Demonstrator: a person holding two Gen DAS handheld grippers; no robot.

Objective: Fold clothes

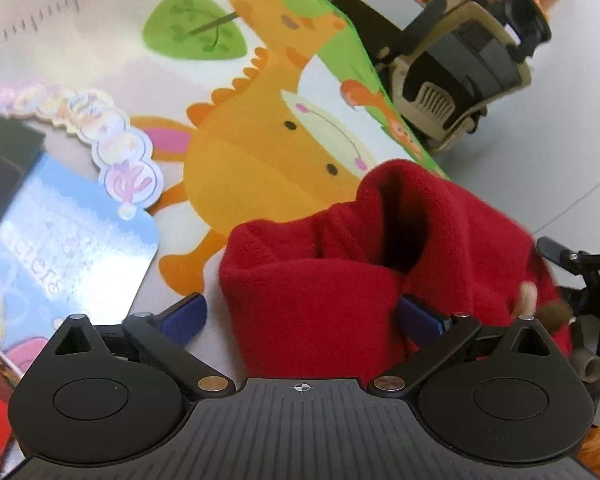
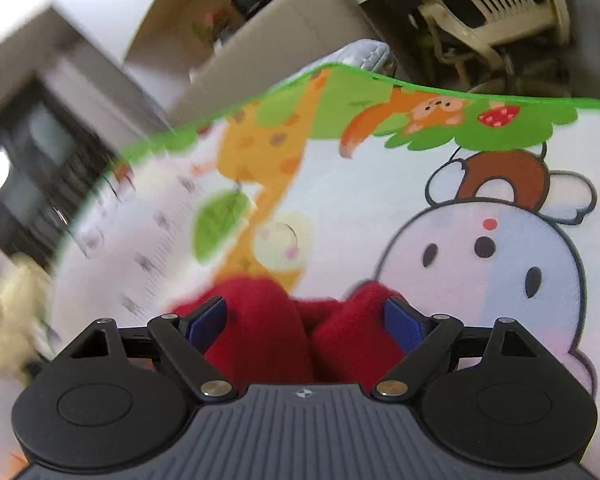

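Observation:
A red fleece garment (image 1: 440, 216) lies bunched on a cartoon play mat (image 1: 100, 20). My left gripper (image 1: 302, 316) is open over its near fold. The right blue pad (image 1: 420, 316) presses into the cloth, while the left pad (image 1: 184, 316) stands just clear of it. In the right wrist view the same red garment (image 2: 256, 320) rises in two lumps between the fingers of my right gripper (image 2: 304, 320), which is open wide with cloth against both pads. Part of the right gripper (image 1: 580, 264) shows at the left view's right edge.
A blue picture card (image 1: 68, 240) and a pastel cutout (image 1: 112, 140) lie on the mat at the left. Beyond the mat's green edge (image 2: 420, 88) are a beige plastic chair (image 1: 460, 72), grey floor (image 1: 572, 140) and a dark cabinet (image 2: 28, 168).

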